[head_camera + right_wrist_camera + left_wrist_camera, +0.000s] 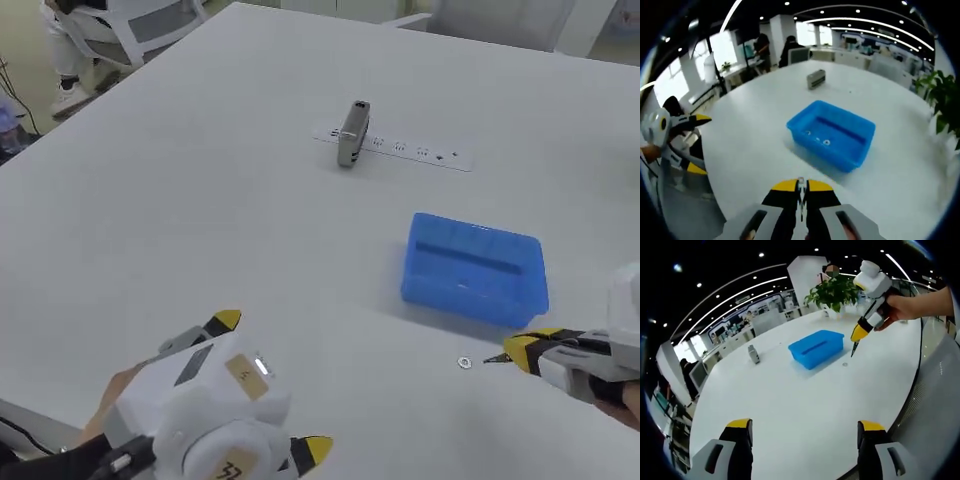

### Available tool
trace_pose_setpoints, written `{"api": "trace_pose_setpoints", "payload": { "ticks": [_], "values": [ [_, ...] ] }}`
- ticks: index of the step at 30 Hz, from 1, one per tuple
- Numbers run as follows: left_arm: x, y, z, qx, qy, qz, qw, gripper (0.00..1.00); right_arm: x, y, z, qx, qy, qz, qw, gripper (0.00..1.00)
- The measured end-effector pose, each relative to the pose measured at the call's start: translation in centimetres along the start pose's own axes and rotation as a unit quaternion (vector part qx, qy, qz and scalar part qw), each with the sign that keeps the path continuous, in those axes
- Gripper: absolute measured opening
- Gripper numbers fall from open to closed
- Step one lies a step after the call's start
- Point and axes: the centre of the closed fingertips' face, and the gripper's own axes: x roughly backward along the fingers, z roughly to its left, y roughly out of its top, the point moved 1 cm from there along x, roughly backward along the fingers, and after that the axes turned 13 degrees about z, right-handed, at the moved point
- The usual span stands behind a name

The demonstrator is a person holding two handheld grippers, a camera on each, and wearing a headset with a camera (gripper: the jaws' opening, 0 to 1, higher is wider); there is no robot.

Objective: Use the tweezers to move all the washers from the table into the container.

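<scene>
Washer [464, 362]: lies flat on the white table [200, 200], near the front wall of the blue container [475, 270].
Tweezers [493, 357]: the tip points at the washer, just beside it and not touching.
Right gripper [520, 349]: jaws clamped on the tweezers.
Left gripper [272, 385]: jaws spread wide, holding nothing, well apart from the washer.
Container: three washers [816, 138] lie on its floor.

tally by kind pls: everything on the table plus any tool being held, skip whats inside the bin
washer: 1
blue container: 1
power strip: 1
grey block on the strip: 1
tweezers: 1
total: 5
</scene>
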Motion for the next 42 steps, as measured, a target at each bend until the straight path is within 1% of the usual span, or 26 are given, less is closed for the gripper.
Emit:
{"api": "trace_pose_setpoints", "payload": {
  "ticks": [1,4,7,10,11,12,13,14,16,18,20,21,22,23,24,25,26,27,28,29,30,32,38,40,42],
  "values": [
    [0.0,0.0,0.0,0.000,0.000,-0.001,1.0000,0.88,-0.1,-0.1,0.0,0.001,-0.001,0.000,1.0000,0.02],
    [0.0,-0.1,0.0,-0.002,0.001,0.002,1.0000,0.88,-0.7,-0.8,0.1,-0.006,0.008,0.026,0.9996,0.02],
    [-0.1,-0.1,0.0,-0.002,0.001,0.003,1.0000,0.88,-1.0,-1.2,0.3,0.008,-0.001,0.045,0.9989,0.02],
    [-0.1,-0.2,0.0,-0.002,0.001,0.005,1.0000,0.88,-1.6,-1.5,0.2,0.026,-0.009,0.070,0.9972,0.02],
    [-0.1,-0.2,0.0,-0.002,0.001,0.005,1.0000,0.88,-1.4,-0.8,0.2,0.026,-0.009,0.053,0.9982,0.02],
    [-0.1,-0.2,0.0,-0.003,0.001,0.006,1.0000,0.88,-1.4,-0.9,0.2,0.025,-0.009,0.060,0.9978,0.02],
    [-0.1,-0.2,0.0,-0.003,0.002,0.006,1.0000,0.88,-1.3,-0.8,0.2,0.025,-0.010,0.059,0.9979,0.02],
    [-0.1,-0.2,0.1,-0.003,0.004,0.006,1.0000,0.87,-1.6,-0.6,0.0,0.024,-0.010,0.056,0.9981,0.02],
    [-0.2,-0.3,-0.1,-0.001,-0.001,0.009,1.0000,0.86,-1.7,-0.3,0.0,0.023,-0.013,0.045,0.9986,0.02],
    [-0.2,-0.4,-0.1,-0.003,0.001,0.012,0.9999,0.86,-1.8,-0.2,0.0,0.021,-0.015,0.034,0.9991,0.02],
    [-0.2,-0.4,0.0,-0.005,0.002,0.011,0.9999,0.86,-1.7,0.1,0.0,0.018,-0.021,0.008,0.9996,0.02],
    [-0.2,-0.4,-0.1,-0.004,0.000,0.013,0.9999,0.86,-1.7,0.4,0.0,0.019,-0.029,-0.014,0.9993,0.02],
    [-0.2,-0.4,-0.1,-0.004,0.001,0.013,0.9999,0.86,-1.6,0.5,-0.1,0.020,-0.036,-0.028,0.9988,0.02],
    [-0.2,-0.4,-0.1,-0.006,0.001,0.014,0.9999,0.86,-1.5,0.5,0.1,0.020,-0.046,-0.050,0.9975,0.02],
    [-0.3,-0.5,-0.1,-0.006,0.001,0.015,0.9999,0.86,-1.4,0.5,0.2,0.021,-0.049,-0.066,0.9964,0.02],
    [-0.3,-0.5,-0.2,-0.008,0.001,0.016,0.9998,0.86,-1.2,0.6,0.3,0.019,-0.058,-0.091,0.9940,0.02],
    [-0.3,-0.5,-0.2,-0.008,0.001,0.016,0.9998,0.86,-1.1,0.4,0.1,0.010,-0.068,-0.105,0.9921,0.02],
    [-0.3,-0.5,-0.1,-0.009,0.002,0.017,0.9998,0.86,-1.0,0.3,0.0,-0.002,-0.072,-0.112,0.9911,0.02],
    [-0.3,-0.5,-0.1,-0.009,0.002,0.017,0.9998,0.86,-0.9,0.2,0.2,-0.017,-0.067,-0.118,0.9906,0.02],
    [-0.3,-0.5,-0.1,-0.008,0.002,0.018,0.9998,0.86,-0.8,0.1,0.1,-0.034,-0.068,-0.129,0.9888,0.01],
    [-0.3,-0.5,-0.1,-0.008,0.002,0.018,0.9998,0.86,-0.8,0.0,0.0,-0.038,-0.073,-0.136,0.9872,0.01],
    [-0.4,-0.6,-0.2,-0.010,0.001,0.020,0.9998,0.85,-0.8,-0.1,0.0,-0.041,-0.070,-0.142,0.9865,0.01],
    [-0.4,-0.6,-0.4,-0.016,0.000,0.021,0.9996,0.85,-0.9,0.2,0.0,-0.047,-0.069,-0.146,0.9858,0.01],
    [-0.4,-0.5,-0.4,-0.015,-0.001,0.020,0.9997,0.86,-1.0,0.2,-0.2,-0.052,-0.067,-0.145,0.9858,0.01],
    [-0.4,-0.5,-0.3,-0.013,-0.001,0.020,0.9997,0.86,-1.1,0.5,-0.4,-0.063,-0.060,-0.140,0.9863,0.01]
  ]
}}
